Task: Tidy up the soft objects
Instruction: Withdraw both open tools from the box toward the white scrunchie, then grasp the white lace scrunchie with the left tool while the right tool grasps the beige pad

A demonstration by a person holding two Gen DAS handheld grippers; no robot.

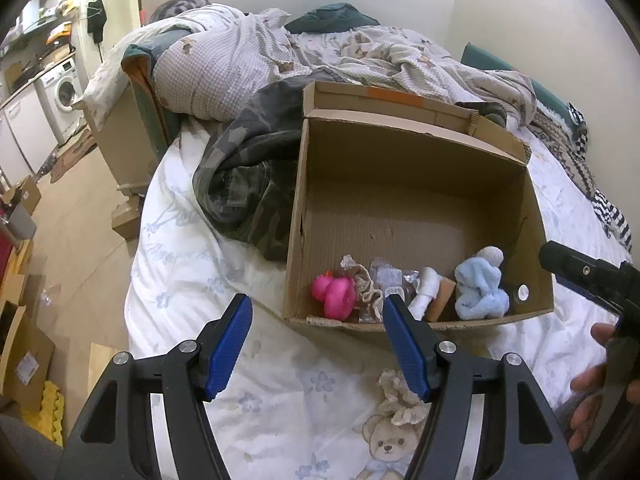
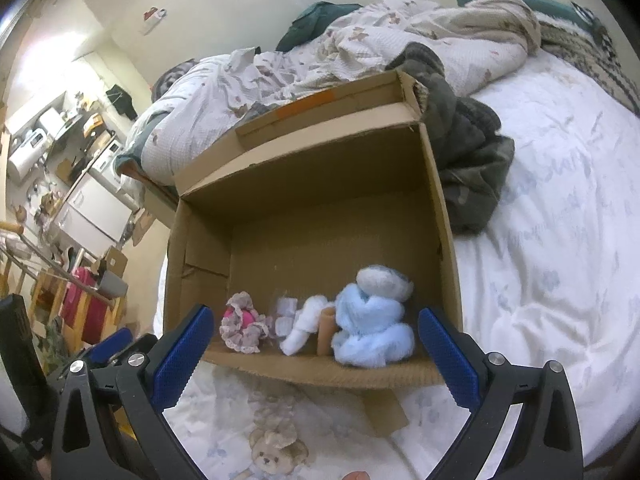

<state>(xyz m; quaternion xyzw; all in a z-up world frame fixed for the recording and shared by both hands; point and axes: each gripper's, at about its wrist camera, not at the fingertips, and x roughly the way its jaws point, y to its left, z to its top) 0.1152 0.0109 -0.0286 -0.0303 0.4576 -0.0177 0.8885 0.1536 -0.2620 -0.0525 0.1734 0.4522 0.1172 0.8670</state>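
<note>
An open cardboard box (image 1: 404, 184) (image 2: 320, 216) stands on the bed. Along its near wall lie a pink plush duck (image 1: 335, 295) (image 2: 244, 317), a lace-trimmed cloth (image 1: 366, 288) (image 2: 244, 338), a white sock (image 1: 426, 292) (image 2: 302, 328), a tan block (image 1: 440, 298) (image 2: 326, 332) and a light blue fluffy cloth (image 1: 480, 290) (image 2: 370, 328). My left gripper (image 1: 318, 344) is open and empty, just short of the box's near wall. My right gripper (image 2: 316, 356) is open and empty at the box's near edge; its body shows at the right of the left wrist view (image 1: 592, 276).
A camouflage garment (image 1: 248, 176) (image 2: 468, 152) lies beside the box. A rumpled bear-print duvet (image 1: 320, 52) (image 2: 360, 44) is heaped behind it. A bear-print lace-trimmed cloth (image 1: 394, 428) (image 2: 276, 440) lies on the sheet under the grippers. The bed edge drops to a cluttered floor (image 1: 60, 240).
</note>
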